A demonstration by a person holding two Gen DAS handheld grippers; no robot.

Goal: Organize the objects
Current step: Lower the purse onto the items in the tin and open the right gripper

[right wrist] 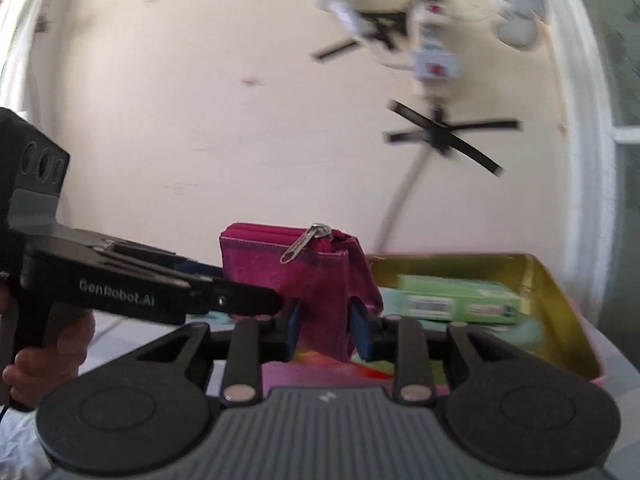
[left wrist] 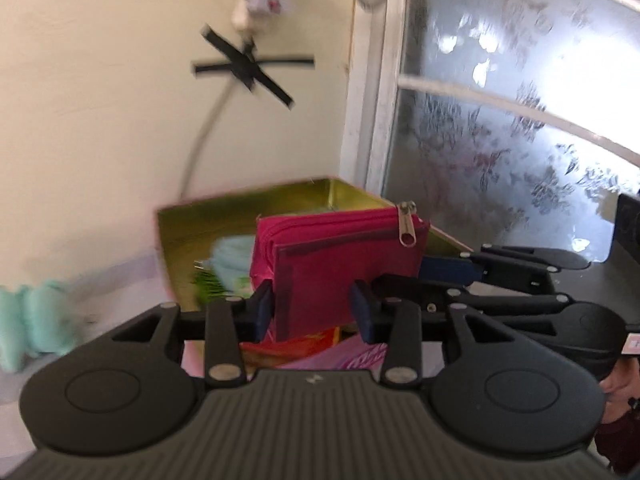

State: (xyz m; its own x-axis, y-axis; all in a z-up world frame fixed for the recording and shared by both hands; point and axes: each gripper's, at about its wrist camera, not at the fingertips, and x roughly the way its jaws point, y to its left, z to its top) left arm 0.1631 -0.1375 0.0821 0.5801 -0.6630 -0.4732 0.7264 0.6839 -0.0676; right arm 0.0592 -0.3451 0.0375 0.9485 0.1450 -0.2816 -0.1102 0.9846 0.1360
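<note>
A magenta zip wallet [left wrist: 344,256] stands upright over an open gold tin box [left wrist: 240,216]. My left gripper [left wrist: 316,308] is shut on the wallet's lower part. My right gripper [right wrist: 326,334] is shut on the same wallet [right wrist: 308,276] from the other side. The right gripper's fingers [left wrist: 448,270] reach the wallet's right edge in the left wrist view. The left gripper's fingers [right wrist: 240,300] touch the wallet's left side in the right wrist view. The tin [right wrist: 552,304] holds a green box [right wrist: 456,300].
A cream wall with black tape crosses [left wrist: 248,66] and a hanging cable rises behind the tin. A frosted window [left wrist: 512,112] stands at the right. A mint green item [left wrist: 28,320] lies at the left. Red and pink packets [left wrist: 320,350] lie under the wallet.
</note>
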